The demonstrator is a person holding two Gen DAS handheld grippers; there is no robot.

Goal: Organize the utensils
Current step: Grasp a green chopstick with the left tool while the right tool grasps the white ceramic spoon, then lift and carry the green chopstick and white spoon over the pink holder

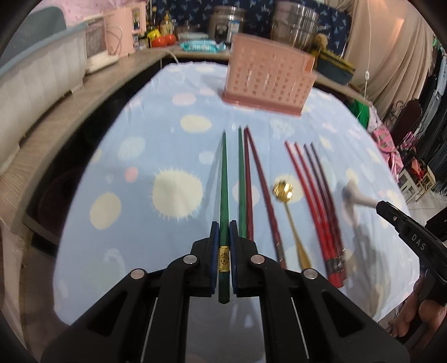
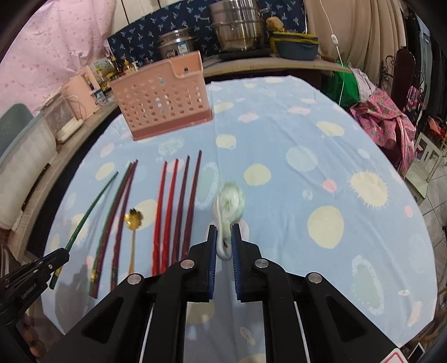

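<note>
My left gripper (image 1: 223, 227) is shut on a green chopstick (image 1: 223, 192) near its gold-banded end and holds it just above the cloth; it also shows in the right wrist view (image 2: 83, 217). My right gripper (image 2: 224, 231) is shut on the handle of a white ceramic spoon (image 2: 230, 202). On the cloth lie another green chopstick (image 1: 240, 181), two dark red chopsticks (image 1: 258, 181), a gold spoon (image 1: 290, 212), two red chopsticks (image 1: 313, 201) and two purple chopsticks (image 1: 324, 190). A pink perforated utensil holder (image 1: 268, 78) stands at the far side of the table.
The table has a blue dotted cloth (image 2: 321, 139). A wooden shelf (image 1: 56, 111) on the left carries a dish rack (image 1: 33, 83) and a pink appliance (image 1: 123, 30). Steel pots (image 2: 237, 25) stand behind. Bags and chairs (image 2: 391, 123) are at the right.
</note>
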